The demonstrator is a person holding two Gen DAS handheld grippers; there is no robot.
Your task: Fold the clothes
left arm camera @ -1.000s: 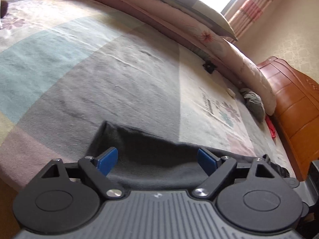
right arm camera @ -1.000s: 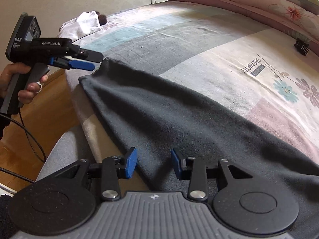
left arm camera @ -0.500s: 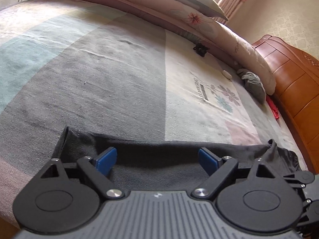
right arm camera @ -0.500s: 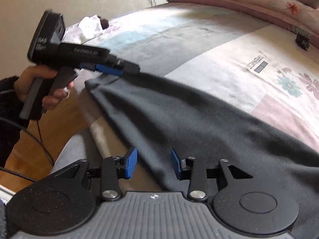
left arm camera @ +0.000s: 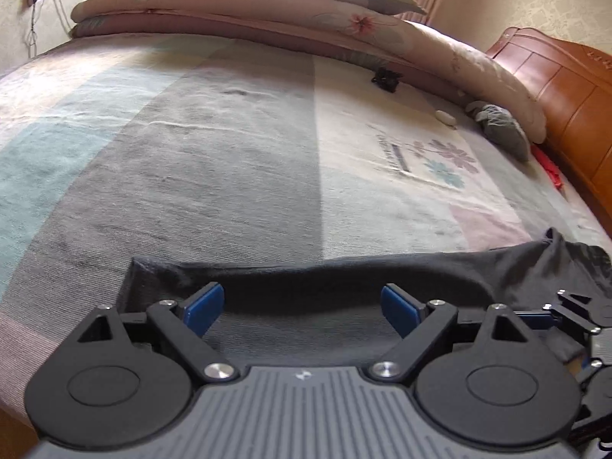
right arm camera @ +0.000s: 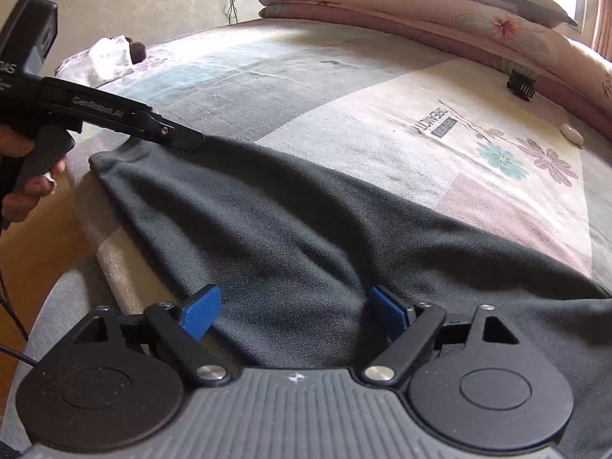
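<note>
Dark grey knit garment [right arm camera: 306,229] lies spread in one long wrinkled band along the near edge of the patchwork-covered bed [left arm camera: 237,160], partly overhanging it; no completed fold shows, so folding remains. Left gripper [left arm camera: 302,304] and right gripper [right arm camera: 294,306] hover over it, blue-padded fingers [right arm camera: 201,311] wide and empty.

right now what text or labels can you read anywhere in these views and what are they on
"GenRobot.AI": on the side of the left gripper, blurred but legible.
"DAS": partly cut off and tilted, on that gripper's camera housing; smaller lines beneath it are too small to read.
"ORGANICITY", roughly: printed on the bedsheet beside the flower print; the dark label under it is unreadable.
</note>
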